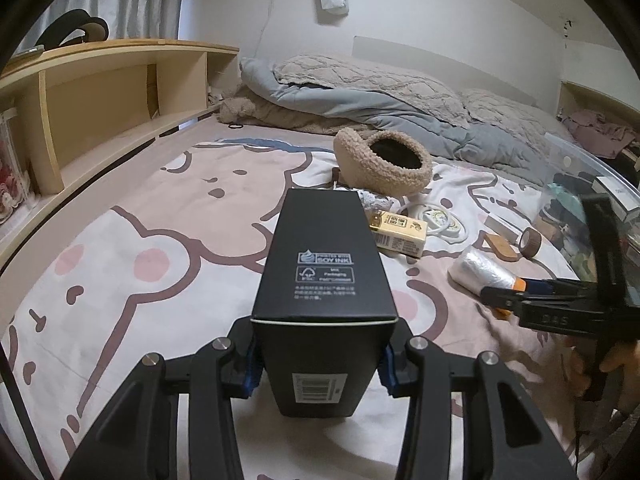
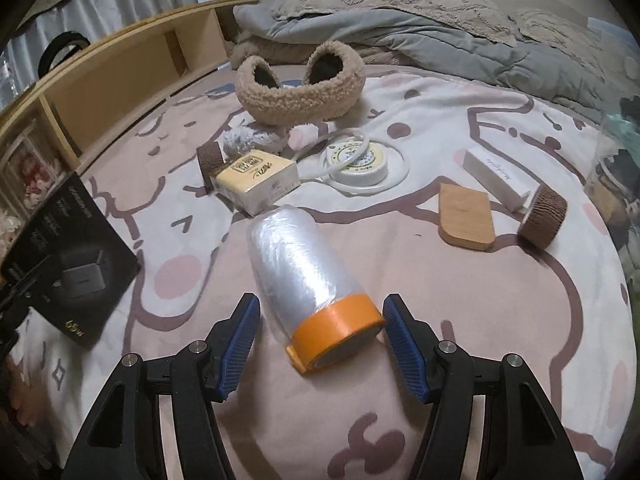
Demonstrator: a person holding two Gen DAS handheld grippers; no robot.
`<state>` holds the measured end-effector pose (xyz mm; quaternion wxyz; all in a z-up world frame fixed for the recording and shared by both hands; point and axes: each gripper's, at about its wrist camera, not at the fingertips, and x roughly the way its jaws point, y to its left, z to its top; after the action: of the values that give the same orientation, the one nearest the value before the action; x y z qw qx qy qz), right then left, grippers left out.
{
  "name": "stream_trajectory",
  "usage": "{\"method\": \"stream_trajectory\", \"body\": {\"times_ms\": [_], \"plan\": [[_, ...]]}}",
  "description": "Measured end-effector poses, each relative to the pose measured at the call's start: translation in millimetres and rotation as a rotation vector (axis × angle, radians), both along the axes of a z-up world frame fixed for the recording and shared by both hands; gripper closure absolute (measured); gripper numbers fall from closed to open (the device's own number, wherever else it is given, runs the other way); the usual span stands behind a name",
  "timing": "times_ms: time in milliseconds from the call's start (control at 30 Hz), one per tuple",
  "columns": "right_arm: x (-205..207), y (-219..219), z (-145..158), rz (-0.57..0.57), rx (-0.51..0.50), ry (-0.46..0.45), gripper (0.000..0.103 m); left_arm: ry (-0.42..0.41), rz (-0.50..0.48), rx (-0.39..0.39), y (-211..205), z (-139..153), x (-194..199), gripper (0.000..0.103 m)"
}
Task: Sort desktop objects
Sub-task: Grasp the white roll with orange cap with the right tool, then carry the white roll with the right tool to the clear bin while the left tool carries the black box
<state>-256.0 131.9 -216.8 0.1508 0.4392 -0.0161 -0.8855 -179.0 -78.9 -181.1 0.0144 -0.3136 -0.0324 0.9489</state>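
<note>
A black carton (image 1: 324, 280) stands up out of my left gripper (image 1: 320, 364), which is shut on its lower sides with the blue pads pressed against it. The same carton (image 2: 68, 264) shows at the left of the right wrist view. A roll of clear plastic film with an orange tape end (image 2: 308, 276) lies on the bedsheet. My right gripper (image 2: 320, 304) is open around the orange end. There is a clear gap at the left pad, and the right pad is very close to the tape. In the left wrist view that roll (image 1: 480, 272) lies at the right gripper's (image 1: 504, 300) tips.
Behind the roll lie a yellow tissue pack (image 2: 260, 184), a white round device with cable (image 2: 358, 162), a fleece earmuff (image 2: 300, 88), a wooden piece (image 2: 466, 216), a white box (image 2: 496, 178) and two brown rolls (image 2: 544, 216). A clear bin (image 1: 592, 184) stands right, a wooden shelf (image 1: 100, 92) left.
</note>
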Motion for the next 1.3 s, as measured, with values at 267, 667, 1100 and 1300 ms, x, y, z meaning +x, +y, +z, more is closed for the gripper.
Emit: {"method": "stream_trajectory", "body": {"times_ms": [267, 667, 1100, 1300], "plan": [[-12.6, -7.7, -9.3, 0.016, 0.015, -0.012, 0.039, -0.006, -0.018, 0.000, 4.9, 0.1, -1.1, 0.059], [9.8, 0.0, 15.8, -0.008, -0.089, 0.049, 0.058, -0.017, -0.010, 0.015, 5.3, 6.6, 7.0, 0.060], [62.9, 12.8, 52.2, -0.059, -0.180, 0.085, 0.058, 0.011, -0.034, 0.032, 14.7, 22.5, 32.2, 0.060], [93.1, 25.8, 63.4, -0.093, -0.211, 0.086, 0.058, 0.021, -0.059, 0.038, 26.5, 31.3, 55.2, 0.060]]}}
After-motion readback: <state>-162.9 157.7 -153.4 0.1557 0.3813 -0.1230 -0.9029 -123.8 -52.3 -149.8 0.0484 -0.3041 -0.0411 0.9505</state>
